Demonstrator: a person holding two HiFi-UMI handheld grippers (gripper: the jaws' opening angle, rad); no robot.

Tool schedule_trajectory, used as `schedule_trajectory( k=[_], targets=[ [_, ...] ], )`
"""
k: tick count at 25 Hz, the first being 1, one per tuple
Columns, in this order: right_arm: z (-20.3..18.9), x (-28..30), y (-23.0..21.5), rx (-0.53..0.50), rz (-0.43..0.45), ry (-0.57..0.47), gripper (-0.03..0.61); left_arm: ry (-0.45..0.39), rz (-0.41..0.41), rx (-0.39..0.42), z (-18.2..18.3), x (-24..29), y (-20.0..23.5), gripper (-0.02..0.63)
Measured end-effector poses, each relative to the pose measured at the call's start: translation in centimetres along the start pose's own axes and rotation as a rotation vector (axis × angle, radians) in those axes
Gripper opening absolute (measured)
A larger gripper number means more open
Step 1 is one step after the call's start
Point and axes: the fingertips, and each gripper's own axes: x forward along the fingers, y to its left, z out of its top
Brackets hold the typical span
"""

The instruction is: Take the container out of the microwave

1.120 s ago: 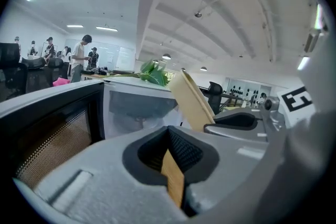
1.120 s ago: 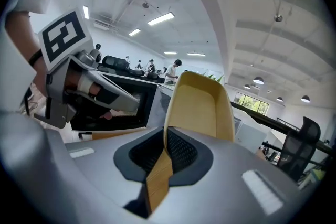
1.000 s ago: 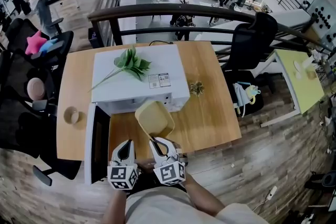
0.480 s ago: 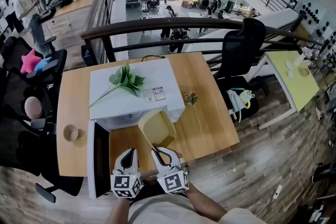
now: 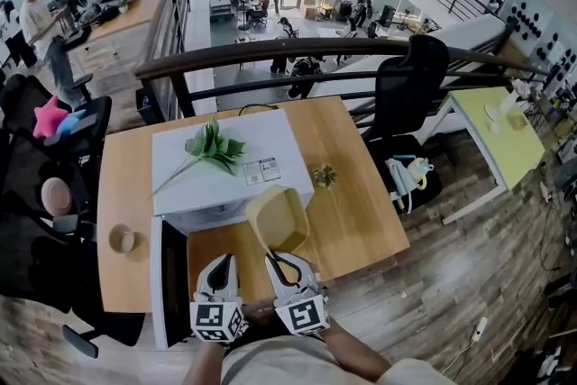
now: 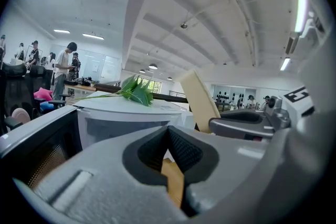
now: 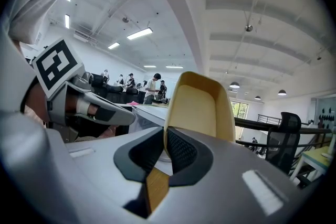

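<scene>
The pale yellow container [image 5: 278, 217] hangs tilted above the wooden table [image 5: 361, 212], just in front of the white microwave [image 5: 230, 180]. My right gripper [image 5: 282, 257] is shut on its near rim; in the right gripper view the container [image 7: 199, 107] rises straight out of the pinched jaws of the right gripper [image 7: 165, 136]. My left gripper [image 5: 217, 270] hovers beside it to the left, shut with nothing in it. The left gripper view shows the left gripper [image 6: 168, 131], the microwave [image 6: 121, 118] ahead and the container [image 6: 198, 97] on the right.
The microwave door [image 5: 171, 279] stands open toward me on the left. A green leafy sprig [image 5: 215, 145] lies on the microwave top. A small plant [image 5: 325, 176] and a round cup [image 5: 121, 239] sit on the table. A black chair [image 5: 406, 95] stands behind the right corner.
The right gripper has carried the container a little right and nearer to me, away from the microwave mouth. The left gripper has barely moved.
</scene>
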Motion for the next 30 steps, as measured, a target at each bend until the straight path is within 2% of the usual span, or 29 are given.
schedule_trajectory(
  k=[5, 14, 18, 23, 30],
  targets=[
    [0.8, 0.0, -0.8, -0.026, -0.014, -0.014, 0.033, -0.029, -0.004, 0.014, 1.2, 0.1, -0.1, 0.003],
    [2.7, -0.3, -3.4, -0.008, -0.074, -0.058, 0.033, -0.108, -0.019, 0.052, 4.7, -0.2, -0.9, 0.003],
    [4.0, -0.7, -4.2, -0.001, -0.095, -0.096, 0.034, -0.151, -0.034, 0.035, 6.7, -0.5, -1.2, 0.003],
    [5.1, -1.0, -5.5, 0.000, -0.119, -0.120, 0.033, -0.189, -0.033, 0.072, 8.4, -0.4, -1.5, 0.003],
    [6.7, -1.0, -6.6, -0.002, -0.143, -0.153, 0.034, -0.219, -0.056, 0.057, 10.0, -0.3, -2.0, 0.003]
  ],
)
